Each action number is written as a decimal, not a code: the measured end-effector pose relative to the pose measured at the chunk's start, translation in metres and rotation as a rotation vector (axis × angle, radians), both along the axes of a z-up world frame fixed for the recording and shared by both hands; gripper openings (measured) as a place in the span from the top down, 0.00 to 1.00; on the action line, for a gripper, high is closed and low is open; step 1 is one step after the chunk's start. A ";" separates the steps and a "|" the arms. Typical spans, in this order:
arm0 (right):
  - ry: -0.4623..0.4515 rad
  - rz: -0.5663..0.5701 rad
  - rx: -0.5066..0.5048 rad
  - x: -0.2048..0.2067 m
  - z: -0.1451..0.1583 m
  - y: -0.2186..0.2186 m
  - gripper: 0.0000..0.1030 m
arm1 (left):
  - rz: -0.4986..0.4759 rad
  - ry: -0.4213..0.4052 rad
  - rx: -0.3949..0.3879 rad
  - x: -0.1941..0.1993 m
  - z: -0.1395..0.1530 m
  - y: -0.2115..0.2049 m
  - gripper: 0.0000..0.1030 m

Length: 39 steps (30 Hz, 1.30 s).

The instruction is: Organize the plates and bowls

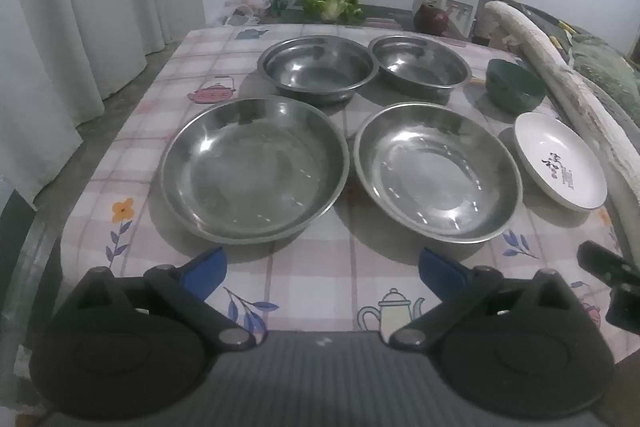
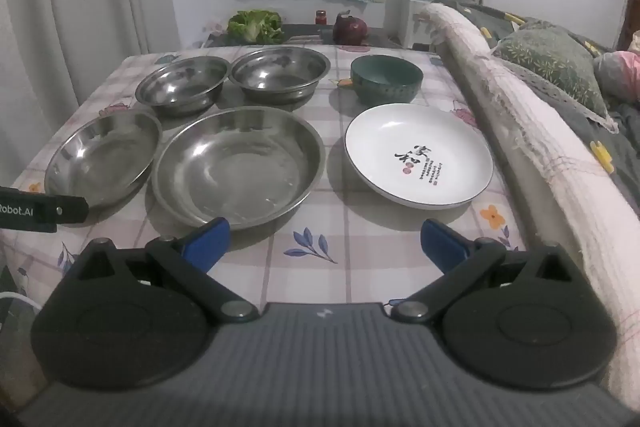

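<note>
White curtains hang along one side of the room, and a pale checked cloth with teapot and flower prints (image 1: 312,291) covers the worktop (image 2: 280,267) I am working over. Toward its far edge I see two stainless steel round bowls (image 1: 318,67) (image 1: 420,61) side by side, with a dark green ceramic bowl (image 2: 386,77) near the far corner by the bed. Nearer me lie two wide shallow steel plates (image 1: 254,167) (image 1: 438,171), close together but apart, and a white ceramic plate with black calligraphy (image 2: 418,155) near the bed-side edge. My left gripper (image 1: 322,271) and right gripper (image 2: 324,245) hover over the near edge, blue fingers (image 2: 208,241) spread wide, grasping nothing.
</note>
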State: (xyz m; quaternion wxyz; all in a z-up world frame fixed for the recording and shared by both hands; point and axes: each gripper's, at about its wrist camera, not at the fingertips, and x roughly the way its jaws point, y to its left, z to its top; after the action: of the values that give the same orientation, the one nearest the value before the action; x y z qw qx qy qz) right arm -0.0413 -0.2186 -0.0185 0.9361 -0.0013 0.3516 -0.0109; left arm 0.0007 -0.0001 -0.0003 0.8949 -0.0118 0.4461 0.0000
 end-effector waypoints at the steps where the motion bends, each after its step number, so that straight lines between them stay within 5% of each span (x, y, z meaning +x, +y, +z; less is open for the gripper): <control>1: -0.008 0.002 -0.018 0.000 0.001 0.000 0.01 | -0.004 0.001 -0.001 0.000 0.000 0.000 0.00; 11: 0.013 0.001 -0.013 0.006 0.001 -0.005 0.01 | -0.041 -0.005 0.021 0.005 0.000 -0.027 0.00; 39: 0.010 0.025 -0.023 0.029 0.013 0.000 0.01 | -0.063 -0.016 -0.001 0.017 0.006 -0.012 0.00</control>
State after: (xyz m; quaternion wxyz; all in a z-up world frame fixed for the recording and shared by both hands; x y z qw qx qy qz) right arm -0.0119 -0.2188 -0.0058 0.9343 -0.0164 0.3561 -0.0031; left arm 0.0180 -0.0125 0.0057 0.8980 0.0018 0.4391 -0.0284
